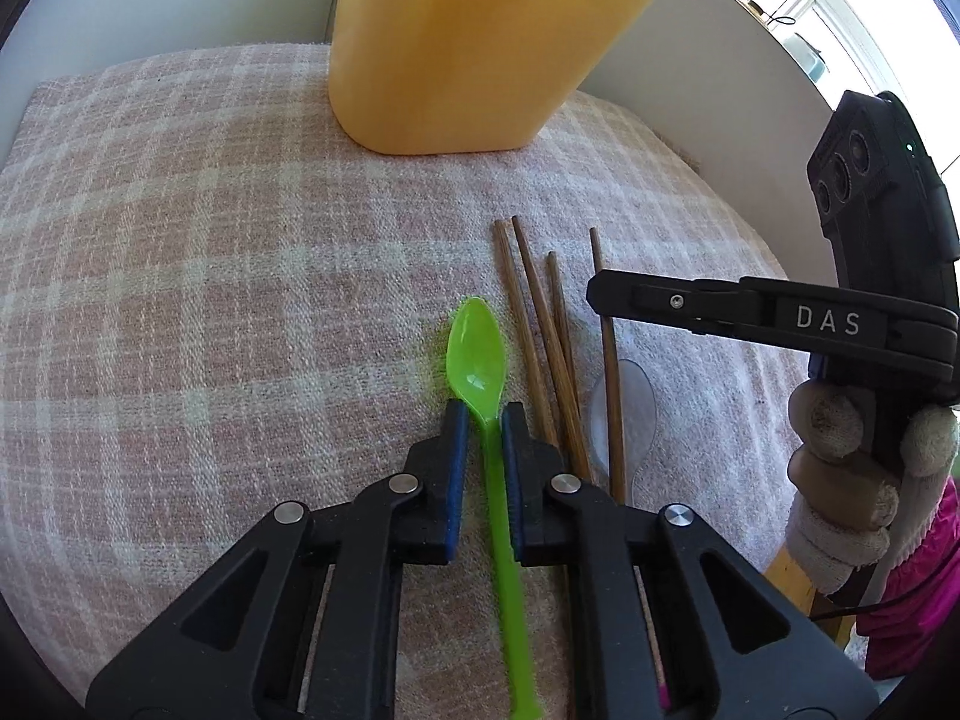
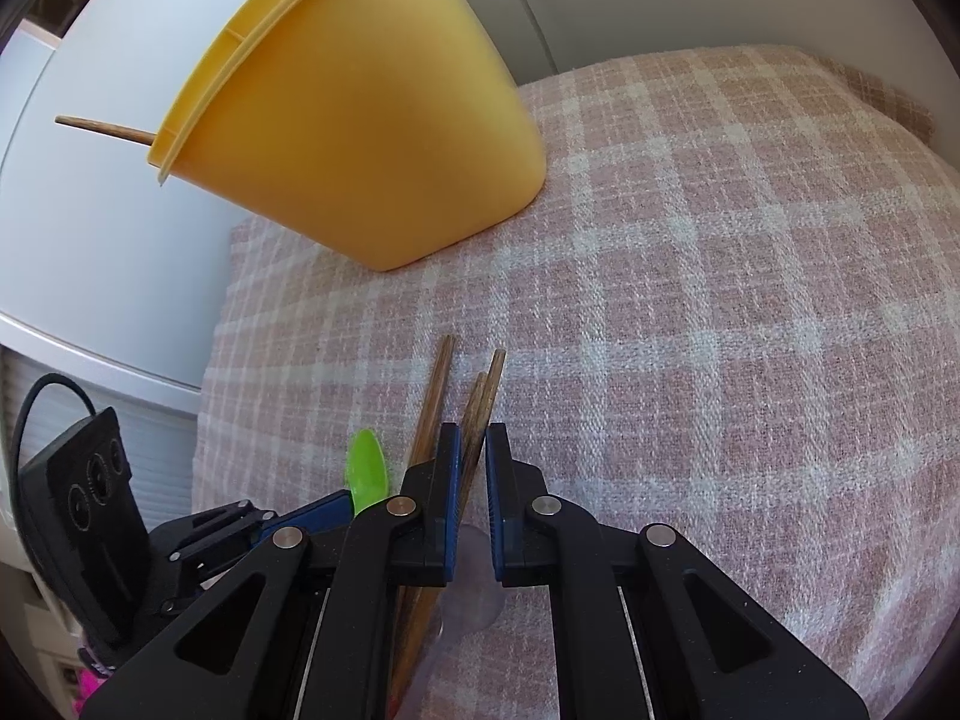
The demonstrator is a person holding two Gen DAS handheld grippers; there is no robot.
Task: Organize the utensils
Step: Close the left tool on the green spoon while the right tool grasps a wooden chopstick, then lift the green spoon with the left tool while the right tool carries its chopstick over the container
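From my left tongs, the fingers sit apart astride the green spoon on the plaid cloth, below the yellow holder. From my right tongs, the fingers stand slightly parted around a wooden chopstick, not clamping it.

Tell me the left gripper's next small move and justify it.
Probably close the left gripper on the green spoon. Its blue pads straddle the spoon's neck with slight gaps on both sides, so nothing is held yet. The spoon lies flat on the checked cloth, and the yellow utensil holder stands ahead.
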